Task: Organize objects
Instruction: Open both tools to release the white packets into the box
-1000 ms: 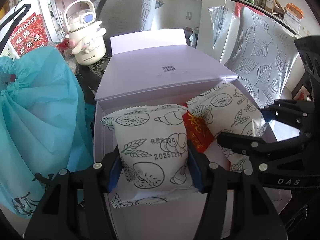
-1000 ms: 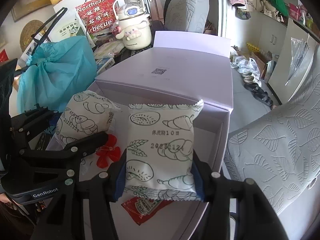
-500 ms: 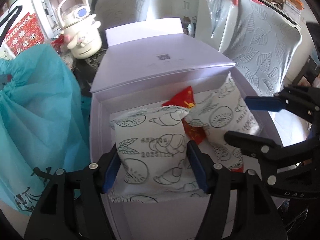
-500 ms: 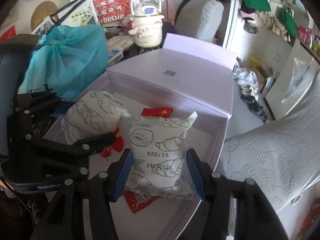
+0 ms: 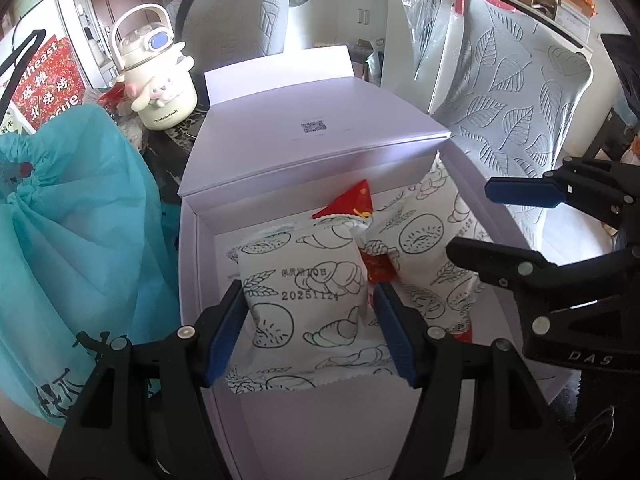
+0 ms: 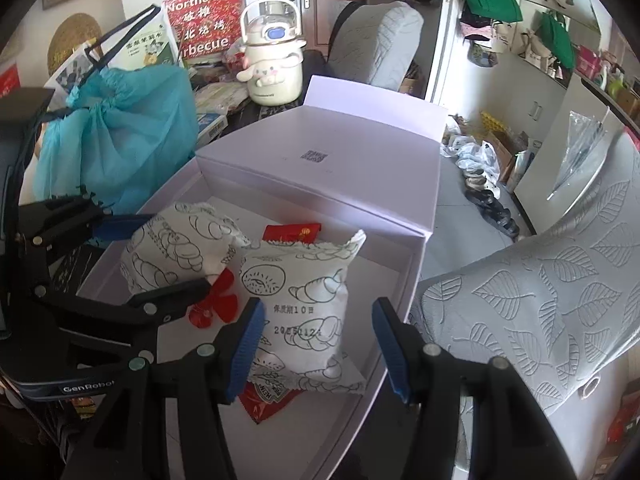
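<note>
Both packs are down in the box [image 5: 188,264], so I read this step as let-go and back out. L gripper [image 5: 308,292] has just been opening: jaws slack, L pack [image 5: 304,280] between them but not pinched. There's a clear gap at the pad on the R side; the other pad sits right at the pack's edge, contact or not I can't tell. R gripper [image 6: 318,306] is likewise released, straddling the R pack [image 6: 304,292]: the outer pad is plainly clear, the inner pad is at or just behind the pack's side. L pack lies flat against the box's L half. R pack leans a bit, its lower end resting on a ketchup sachet [image 6: 264,400], w/ a red sachet [image 6: 292,234] behind it near the back wall under the lid [image 6: 320,152]. To do this cleanly, I'd open both sets of jaws a touch more before moving, since the crimped pack ends could snag a pad and get dragged back out. Then pull back along the fingers' own line, no sideways sweep. The grippers are close together over the box, so I'd retract one at a time. R side needs extra care, as its outer finger is near the box wall [image 6: 412,280] and the pack isn't sitting flat, so it may tip.
</note>
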Demonstrator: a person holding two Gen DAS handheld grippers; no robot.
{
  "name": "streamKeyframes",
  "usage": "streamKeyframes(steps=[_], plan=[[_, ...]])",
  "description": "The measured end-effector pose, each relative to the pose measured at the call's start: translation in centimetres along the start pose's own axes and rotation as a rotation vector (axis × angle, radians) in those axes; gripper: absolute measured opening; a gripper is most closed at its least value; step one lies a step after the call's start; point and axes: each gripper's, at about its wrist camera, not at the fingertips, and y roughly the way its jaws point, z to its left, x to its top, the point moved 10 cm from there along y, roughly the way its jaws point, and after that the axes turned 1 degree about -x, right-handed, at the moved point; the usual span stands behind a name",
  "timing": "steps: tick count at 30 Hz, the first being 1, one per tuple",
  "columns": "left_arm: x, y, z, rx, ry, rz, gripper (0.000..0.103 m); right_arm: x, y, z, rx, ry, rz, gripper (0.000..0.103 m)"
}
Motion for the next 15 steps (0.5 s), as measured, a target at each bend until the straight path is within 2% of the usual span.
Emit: streamKeyframes(steps=[9,13,15], plan=[[0.5,-2.1,0.3,0.005,-0.012,-0.032,0.063,0.6,-1.7,-0.5,-0.040,0.045,-0.031,0.063],[0.9,-3.3,0.5,0.024,-0.015,-0.058,0.073,1.0,-3.1,-0.8,-0.050,0.101,-0.076,0.077],[0.9,-3.8,1.0,0.047,-0.032,-0.061,0.073,0.9,-3.5,-1.0,-0.044,0.140,-0.083,0.077]])
